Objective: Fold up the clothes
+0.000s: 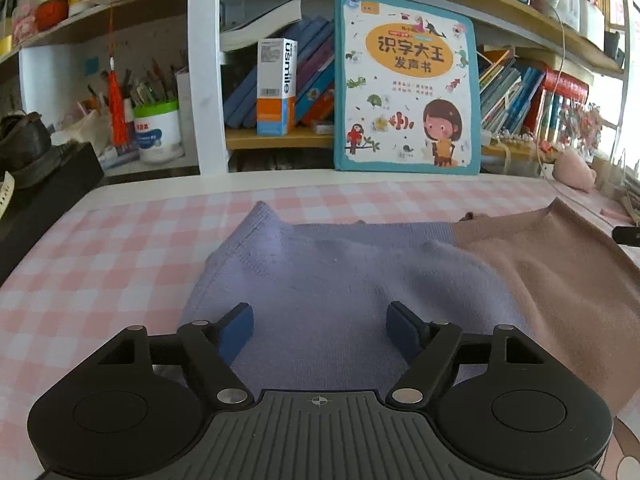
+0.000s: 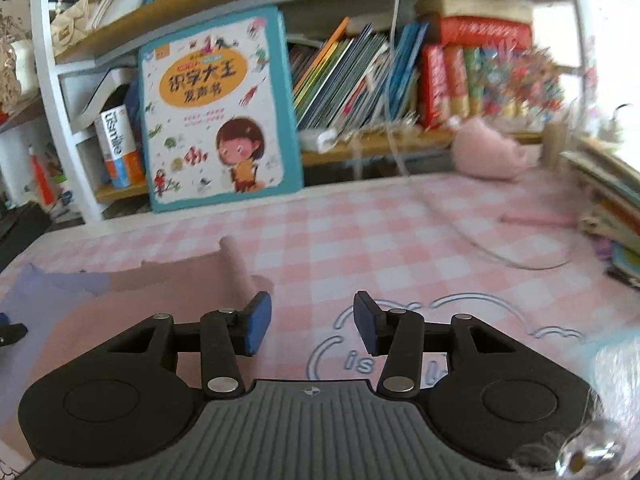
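A two-colour knitted garment lies flat on the pink checked tablecloth (image 1: 120, 248). Its lilac half (image 1: 320, 280) is on the left and its tan-pink half (image 1: 560, 272) on the right. My left gripper (image 1: 320, 332) is open and empty, just above the lilac half near its front edge. In the right wrist view the tan-pink half (image 2: 132, 304) lies at the lower left, with the lilac part (image 2: 48, 288) beyond it. My right gripper (image 2: 312, 320) is open and empty, over the tablecloth (image 2: 360, 248) just right of the garment's right edge.
A children's book (image 1: 406, 84) leans against the bookshelf at the back of the table. A black box with shoes (image 1: 36, 184) stands at the left edge. A pink soft toy (image 2: 488, 152), a white cable (image 2: 480, 248) and stacked books (image 2: 608, 200) are at the right.
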